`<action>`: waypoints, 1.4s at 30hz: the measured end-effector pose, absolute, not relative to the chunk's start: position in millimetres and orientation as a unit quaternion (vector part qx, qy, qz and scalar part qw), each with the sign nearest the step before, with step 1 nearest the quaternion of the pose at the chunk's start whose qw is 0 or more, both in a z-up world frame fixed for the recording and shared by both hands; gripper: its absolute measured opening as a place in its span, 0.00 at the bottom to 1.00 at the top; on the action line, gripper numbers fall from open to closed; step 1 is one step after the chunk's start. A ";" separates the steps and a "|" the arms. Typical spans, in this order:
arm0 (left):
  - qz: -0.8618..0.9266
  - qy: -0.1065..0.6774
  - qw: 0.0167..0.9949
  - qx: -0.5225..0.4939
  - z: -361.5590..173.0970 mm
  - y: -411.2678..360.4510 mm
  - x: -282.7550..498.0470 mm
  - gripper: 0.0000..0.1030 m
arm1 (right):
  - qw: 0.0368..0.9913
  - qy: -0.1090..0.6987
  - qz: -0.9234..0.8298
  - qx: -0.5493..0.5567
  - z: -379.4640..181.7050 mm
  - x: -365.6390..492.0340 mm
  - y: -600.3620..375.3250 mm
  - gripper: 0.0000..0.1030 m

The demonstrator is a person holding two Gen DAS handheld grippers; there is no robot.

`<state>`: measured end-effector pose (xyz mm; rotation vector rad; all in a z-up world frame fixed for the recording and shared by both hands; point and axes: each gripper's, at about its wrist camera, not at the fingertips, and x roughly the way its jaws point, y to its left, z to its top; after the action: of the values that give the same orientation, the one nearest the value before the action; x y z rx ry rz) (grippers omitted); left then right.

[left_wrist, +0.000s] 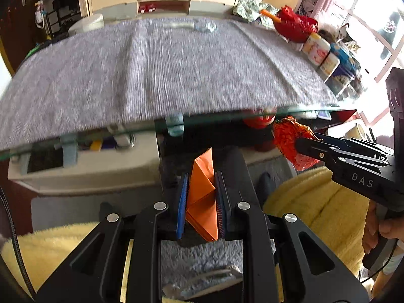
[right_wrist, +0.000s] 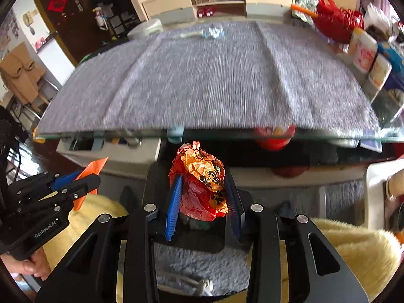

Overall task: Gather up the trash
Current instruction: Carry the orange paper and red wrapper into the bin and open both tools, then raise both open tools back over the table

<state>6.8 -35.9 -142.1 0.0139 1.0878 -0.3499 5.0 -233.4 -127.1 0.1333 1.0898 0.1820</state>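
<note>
My left gripper (left_wrist: 200, 176) is shut on a folded orange paper (left_wrist: 202, 202), held below the near edge of the glass table. My right gripper (right_wrist: 204, 176) is shut on a crumpled red-and-orange foil wrapper (right_wrist: 202, 184), also below the table's near edge. In the left wrist view the right gripper (left_wrist: 300, 146) and its wrapper (left_wrist: 287, 139) show at the right. In the right wrist view the left gripper (right_wrist: 88, 176) with the orange paper (right_wrist: 92, 168) shows at the left. A clear crumpled plastic piece (right_wrist: 214, 31) and a pale strip (right_wrist: 190, 34) lie at the table's far edge.
A grey cloth (left_wrist: 164, 70) covers the glass table (right_wrist: 227, 133). A red bag (right_wrist: 333, 20), tubs (right_wrist: 363, 50) and a blue box (left_wrist: 346, 60) stand along its right side. A pale bin (left_wrist: 85, 24) sits beyond the far left corner. Yellow fleece (left_wrist: 315, 202) lies below the grippers.
</note>
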 end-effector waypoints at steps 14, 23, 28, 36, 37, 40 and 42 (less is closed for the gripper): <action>-0.167 0.570 0.804 -0.002 -218.5 -39.9 -1.1 0.19 | 0.812 0.572 0.079 0.083 -201.1 4.1 -222.3 0.35; -0.179 0.598 0.782 -0.005 -251.3 -48.4 2.6 0.19 | 0.793 0.598 0.079 0.086 -228.6 12.7 -216.6 0.35; -0.181 0.607 0.773 -0.011 -258.1 -48.8 7.5 0.19 | 0.787 0.605 0.082 0.089 -233.1 18.8 -214.1 0.37; -0.172 0.609 0.774 -0.010 -258.0 -45.4 12.5 0.37 | 0.789 0.602 0.076 0.095 -231.9 26.9 -217.3 0.53; -0.171 0.608 0.775 -0.010 -257.6 -44.5 13.2 0.38 | 0.789 0.602 0.076 0.097 -231.4 27.3 -217.8 0.55; -0.165 0.604 0.779 -0.009 -253.5 -41.4 15.5 0.47 | 0.793 0.598 0.065 0.094 -228.0 29.3 -221.9 0.66; -0.159 0.600 0.784 -0.006 -248.3 -38.9 17.1 0.57 | 0.797 0.595 0.055 0.087 -223.4 30.0 -224.8 0.76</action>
<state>17.1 -38.9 -248.3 -0.0132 1.2941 -0.3437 30.0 -224.8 -223.4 0.1868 1.2780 0.1190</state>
